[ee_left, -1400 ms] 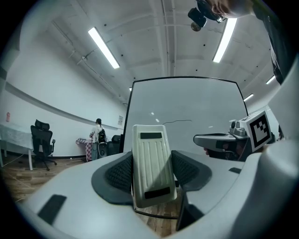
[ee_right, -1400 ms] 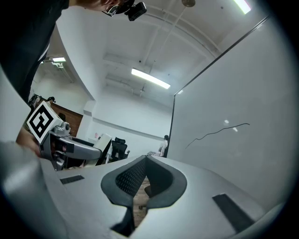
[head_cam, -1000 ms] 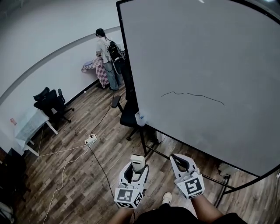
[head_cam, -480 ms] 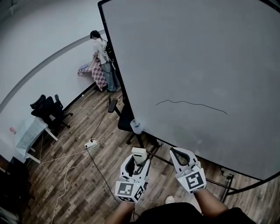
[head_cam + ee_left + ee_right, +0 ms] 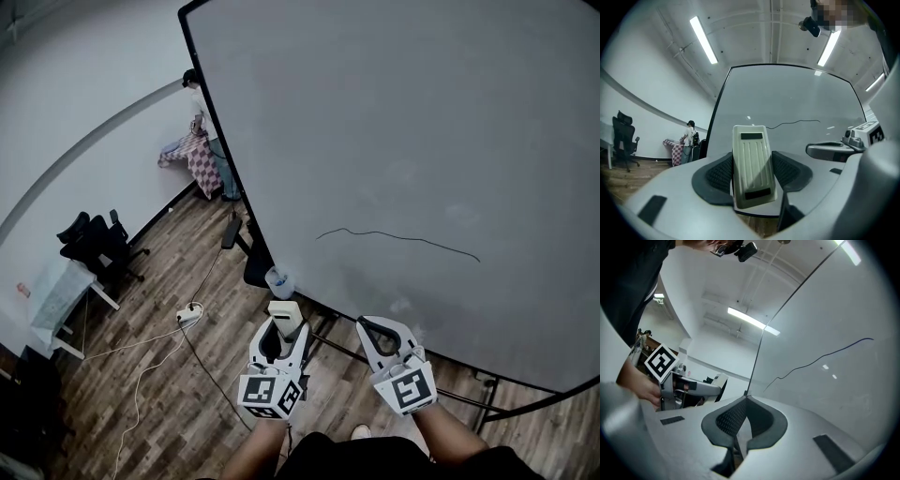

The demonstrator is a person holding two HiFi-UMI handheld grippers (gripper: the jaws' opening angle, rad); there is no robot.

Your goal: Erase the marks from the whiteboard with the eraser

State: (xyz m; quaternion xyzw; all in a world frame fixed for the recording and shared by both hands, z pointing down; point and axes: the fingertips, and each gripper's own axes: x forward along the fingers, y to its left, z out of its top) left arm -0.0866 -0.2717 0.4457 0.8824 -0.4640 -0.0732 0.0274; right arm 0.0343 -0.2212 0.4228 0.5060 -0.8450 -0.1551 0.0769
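Left gripper (image 5: 279, 330) clamped on the ribbed cream plastic eraser (image 5: 285, 312), right gripper (image 5: 373, 330) jaws closed on nothing, both held low over wood-plank floor (image 5: 169, 375), near the large black-framed whiteboard (image 5: 422, 131), thin dark wavy line (image 5: 398, 236) on its lower half.

Eraser (image 5: 753, 164) in left claw (image 5: 752, 174), whiteboard (image 5: 797, 103) ahead.

Cream eraser (image 5: 750, 164); thin dark line (image 5: 394, 234) on grey whiteboard (image 5: 422, 122).
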